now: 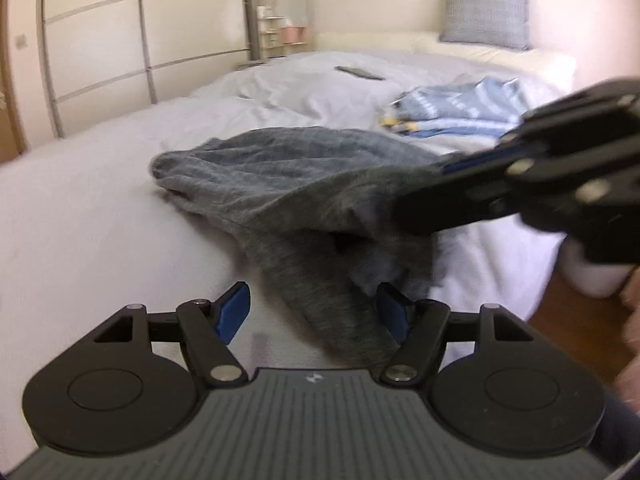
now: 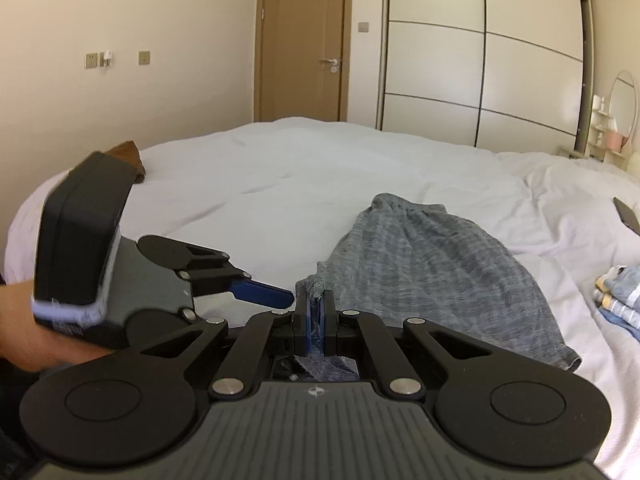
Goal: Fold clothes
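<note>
A grey heathered garment (image 1: 304, 184) lies on the white bed (image 1: 100, 208); one end is lifted off the sheet. My right gripper (image 2: 316, 304) is shut on a corner of the grey garment (image 2: 432, 264) and holds it up. In the left wrist view the right gripper (image 1: 436, 188) comes in from the right, blurred, pinching the cloth. My left gripper (image 1: 314, 312) is open, its blue pads either side of the hanging cloth, not gripping it. In the right wrist view the left gripper (image 2: 276, 294) sits just left of the pinched corner.
A folded blue striped garment (image 1: 464, 108) lies further back on the bed, also in the right wrist view (image 2: 620, 292). A dark flat remote (image 1: 358, 73) lies on the sheet. A grey pillow (image 1: 486, 6), a wardrobe (image 2: 480, 52) and a door (image 2: 304, 40) stand around the bed.
</note>
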`<state>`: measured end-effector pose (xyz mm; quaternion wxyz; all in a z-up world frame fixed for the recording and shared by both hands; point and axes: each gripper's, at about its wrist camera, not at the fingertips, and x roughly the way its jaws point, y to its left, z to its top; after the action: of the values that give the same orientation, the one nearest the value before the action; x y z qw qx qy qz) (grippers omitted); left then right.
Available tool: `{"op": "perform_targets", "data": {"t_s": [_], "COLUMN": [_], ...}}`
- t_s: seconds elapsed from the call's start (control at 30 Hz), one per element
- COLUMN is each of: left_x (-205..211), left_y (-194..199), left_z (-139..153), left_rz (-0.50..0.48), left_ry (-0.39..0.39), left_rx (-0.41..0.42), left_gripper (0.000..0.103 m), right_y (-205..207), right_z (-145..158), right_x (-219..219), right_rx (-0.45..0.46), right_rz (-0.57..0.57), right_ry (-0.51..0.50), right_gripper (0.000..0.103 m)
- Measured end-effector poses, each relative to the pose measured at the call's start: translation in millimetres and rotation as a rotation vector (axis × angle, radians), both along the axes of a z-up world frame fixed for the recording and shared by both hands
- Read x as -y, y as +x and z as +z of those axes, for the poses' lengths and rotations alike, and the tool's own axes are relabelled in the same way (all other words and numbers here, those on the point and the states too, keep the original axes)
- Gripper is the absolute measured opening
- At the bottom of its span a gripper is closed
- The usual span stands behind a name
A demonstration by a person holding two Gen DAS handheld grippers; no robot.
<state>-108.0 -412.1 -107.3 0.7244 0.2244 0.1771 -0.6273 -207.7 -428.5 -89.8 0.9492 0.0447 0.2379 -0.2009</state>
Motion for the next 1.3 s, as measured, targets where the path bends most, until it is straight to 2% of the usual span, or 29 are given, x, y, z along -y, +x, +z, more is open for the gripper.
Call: {"op": "perform_targets", "data": {"t_s": [0.13, 0.27, 0.37, 0.43, 0.53, 0.6, 0.67, 0.73, 0.8, 0.87, 0.93, 0.97, 1.0, 1.03, 1.07, 1.1, 1.23, 1.3], "left_x": [3, -28, -52, -65, -74, -70, -62, -57, -56, -58, -59, -60, -60, -61, -62, -61, -42, -27], "left_y": [10, 24, 42, 53, 52, 45, 34, 25, 22, 23, 27, 28, 27, 26, 25, 22, 7, 1], "left_z": [-3, 7, 9, 8, 10, 9, 6, 1, -1, -3, -4, -3, -3, -2, -1, -1, 0, -3], "left_rz": [0.102, 0.246, 0.354, 0.395, 0.359, 0.295, 0.232, 0.205, 0.209, 0.228, 0.241, 0.241, 0.238, 0.231, 0.223, 0.213, 0.154, 0.133], "left_ry": [-0.047, -0.140, -0.148, -0.138, -0.139, -0.117, -0.082, -0.072, -0.075, -0.078, -0.079, -0.079, -0.079, -0.078, -0.077, -0.076, -0.074, -0.055], "left_rx": [-0.024, -0.015, -0.056, -0.102, -0.113, -0.087, -0.052, -0.021, -0.016, -0.024, -0.032, -0.035, -0.036, -0.033, -0.030, -0.026, -0.024, 0.002], "left_gripper": [0.065, 0.065, 0.065, 0.065, 0.065, 0.066, 0.067, 0.067, 0.067, 0.067, 0.067, 0.067, 0.067, 0.068, 0.071, 0.071, 0.078, 0.081], "right_y": [-1, -8, -13, -13, -11, -9, -7, -5, -2, 1, 6, 9, 12, 14, 12, 11, 0, -4], "right_z": [-3, -6, -9, -14, -22, -26, -30, -34, -35, -39, -44, -47, -49, -51, -48, -46, -30, -25], "right_x": [3, 0, 3, 6, 6, 3, -1, -6, -15, -25, -33, -36, -38, -36, -33, -31, -16, -11], "right_rx": [0.013, 0.019, 0.023, 0.013, -0.015, -0.041, -0.072, -0.101, -0.125, -0.153, -0.179, -0.191, -0.202, -0.208, -0.194, -0.180, -0.106, -0.084], "right_rz": [0.009, -0.010, -0.030, -0.036, -0.028, -0.010, 0.015, 0.042, 0.082, 0.122, 0.156, 0.171, 0.185, 0.187, 0.174, 0.161, 0.101, 0.081], "right_ry": [0.036, 0.025, 0.018, 0.022, 0.010, -0.013, -0.045, -0.076, -0.111, -0.163, -0.208, -0.226, -0.242, -0.247, -0.239, -0.232, -0.187, -0.164], "right_gripper": [0.003, 0.005, 0.017, 0.019, 0.023, 0.030, 0.041, 0.046, 0.051, 0.051, 0.050, 0.044, 0.033, 0.026, 0.006, 0.000, 0.000, 0.000]}}
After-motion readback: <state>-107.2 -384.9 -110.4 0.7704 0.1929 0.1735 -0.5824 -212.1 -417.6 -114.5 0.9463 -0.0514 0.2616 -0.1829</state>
